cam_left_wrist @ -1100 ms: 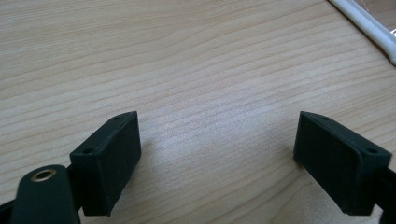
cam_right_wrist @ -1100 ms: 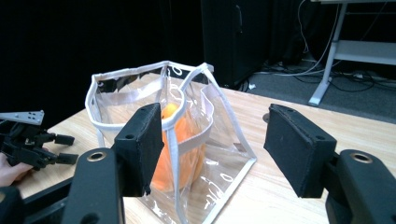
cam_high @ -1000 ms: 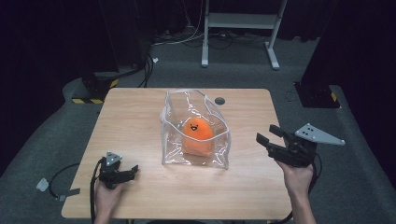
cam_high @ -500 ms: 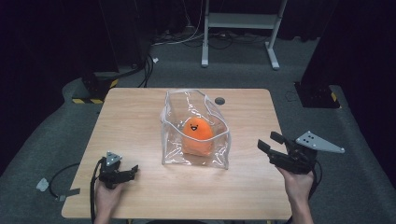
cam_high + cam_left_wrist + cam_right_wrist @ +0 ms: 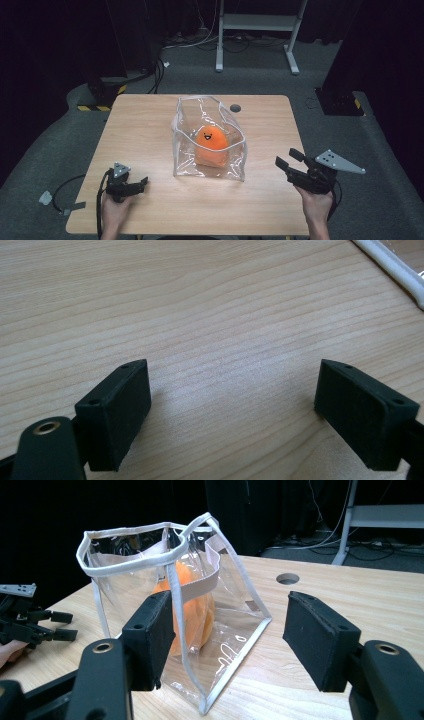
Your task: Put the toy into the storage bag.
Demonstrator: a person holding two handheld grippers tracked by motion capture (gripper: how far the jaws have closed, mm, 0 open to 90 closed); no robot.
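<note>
A clear plastic bag (image 5: 186, 150) with white trim stands open-topped in the middle of the wooden table (image 5: 145, 125). Inside it sits an orange plush toy (image 5: 212, 145) with a smiling face. My left gripper (image 5: 143, 183) rests low at the front left of the table, its jaws open over bare wood (image 5: 232, 405). My right gripper (image 5: 287, 158) hovers at the front right, a short way from the bag and pointing at it. Its jaws (image 5: 227, 605) are open and empty, with the bag (image 5: 135, 555) and the toy (image 5: 197, 615) ahead of them.
A round hole (image 5: 235, 108) is in the tabletop behind the bag. A white metal frame (image 5: 255, 25) and cables lie on the floor beyond the far edge. Dark cases stand at both back corners. The bag's white trim (image 5: 385, 262) shows in the left gripper view.
My right gripper has come down and a little toward the front right edge of the table. The left gripper, bag and toy have stayed put.
</note>
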